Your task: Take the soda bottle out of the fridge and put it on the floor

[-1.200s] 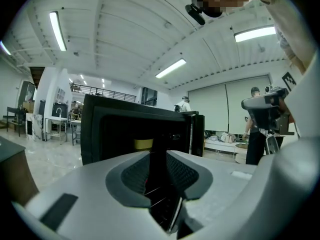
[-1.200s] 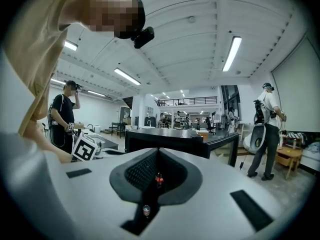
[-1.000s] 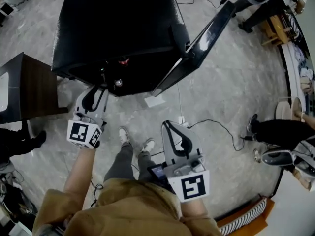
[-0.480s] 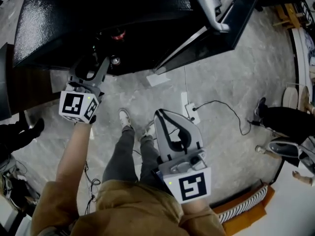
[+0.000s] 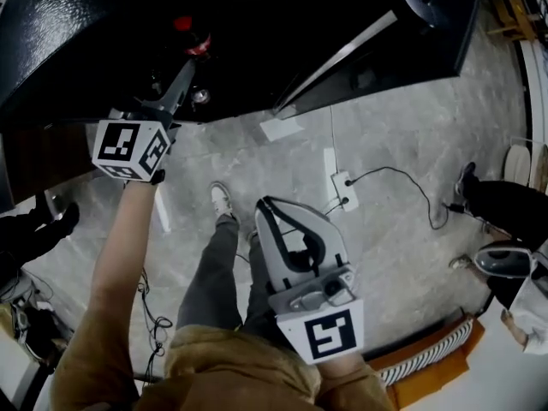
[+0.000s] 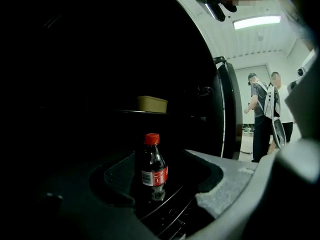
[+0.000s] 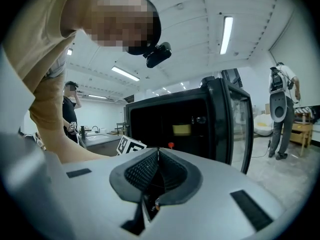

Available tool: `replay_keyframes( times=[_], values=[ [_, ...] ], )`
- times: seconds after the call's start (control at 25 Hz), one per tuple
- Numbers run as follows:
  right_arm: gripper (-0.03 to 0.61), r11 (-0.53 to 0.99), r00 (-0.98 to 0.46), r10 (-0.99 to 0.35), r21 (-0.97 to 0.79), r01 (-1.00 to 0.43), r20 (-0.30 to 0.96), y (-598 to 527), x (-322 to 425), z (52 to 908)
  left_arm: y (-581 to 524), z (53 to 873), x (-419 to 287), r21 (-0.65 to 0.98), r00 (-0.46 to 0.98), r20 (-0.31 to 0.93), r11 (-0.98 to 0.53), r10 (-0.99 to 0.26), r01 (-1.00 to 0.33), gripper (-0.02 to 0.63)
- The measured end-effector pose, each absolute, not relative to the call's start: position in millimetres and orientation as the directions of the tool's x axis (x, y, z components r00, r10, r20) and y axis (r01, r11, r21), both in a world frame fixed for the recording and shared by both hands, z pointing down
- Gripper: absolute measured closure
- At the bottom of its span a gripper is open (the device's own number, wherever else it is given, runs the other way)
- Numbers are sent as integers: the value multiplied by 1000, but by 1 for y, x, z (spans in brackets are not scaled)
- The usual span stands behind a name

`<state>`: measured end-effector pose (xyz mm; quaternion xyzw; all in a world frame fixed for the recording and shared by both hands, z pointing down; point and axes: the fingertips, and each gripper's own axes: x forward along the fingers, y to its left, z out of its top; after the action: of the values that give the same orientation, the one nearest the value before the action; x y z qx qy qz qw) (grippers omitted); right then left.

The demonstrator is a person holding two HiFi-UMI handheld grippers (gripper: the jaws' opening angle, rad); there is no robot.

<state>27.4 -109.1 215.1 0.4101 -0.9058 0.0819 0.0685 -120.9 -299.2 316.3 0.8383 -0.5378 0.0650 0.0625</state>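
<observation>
Head view, left gripper (image 5: pixel 187 68): I am reaching it forward into the dark opening of the fridge (image 5: pixel 257 15). Its jaw tips are inside and its marker cube (image 5: pixel 130 148) is outside.
Head view, right gripper (image 5: pixel 267 211): I am holding it low and close to my body, above the grey floor (image 5: pixel 402 144) and well apart from the fridge.
Head view, fridge door (image 5: pixel 377 45): it is standing open, to the right of the left gripper.
Head view, power strip (image 5: pixel 345 181): it is lying on the floor with its cable, ahead and to the right of the right gripper.

Left gripper view, jaws: I am holding them wide apart, and they are gripping nothing.
Left gripper view, soda bottle (image 6: pixel 151 166): it is standing upright inside the fridge, between my two jaws and just ahead of the pads (dark drink, red cap, red label). I cannot tell whether either pad is touching it.
Left gripper view, yellowish container (image 6: pixel 152 104): it is sitting on a shelf above and beyond the soda bottle.
Left gripper view, two people (image 6: pixel 260 114): they are standing in the lit room past the open door edge, to the right of the jaws.

Right gripper view, jaws: I am pressing them together, with nothing between them.
Right gripper view, ahead: the fridge is facing me, with its door swung open to the right. The bottle's red cap (image 7: pixel 171 145) is showing just above my closed tips, far beyond them. The left gripper's marker cube is just to the left of the cap.
Right gripper view, far right: a person (image 7: pixel 280 109) is standing on the floor, well apart from the fridge.
</observation>
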Motion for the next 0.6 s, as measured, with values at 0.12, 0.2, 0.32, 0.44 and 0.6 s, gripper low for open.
replay_keyframes(
  times=[0.12,0.2,0.32,0.44,0.6],
  values=[
    [575,645,-650,-733,-97,-758,202,-109,35,223,-312,324,-118,39,405,178,-404,-897,-914,313],
    [575,645,-649,-731,-97,-758,208,-108,39,227,-318,330,-116,36,405,187,-406,-895,-913,301],
    [575,645,-649,-730,-96,-758,214,-108,42,232,-327,338,-112,26,400,208,-404,-893,-914,296],
    [575,637,-644,-739,-108,-764,200,-112,44,228,-336,338,-108,16,395,221,-401,-892,-916,296],
    [575,634,-647,-741,-128,-762,180,-119,41,229,-349,337,-103,10,390,218,-397,-895,-918,296]
  ],
)
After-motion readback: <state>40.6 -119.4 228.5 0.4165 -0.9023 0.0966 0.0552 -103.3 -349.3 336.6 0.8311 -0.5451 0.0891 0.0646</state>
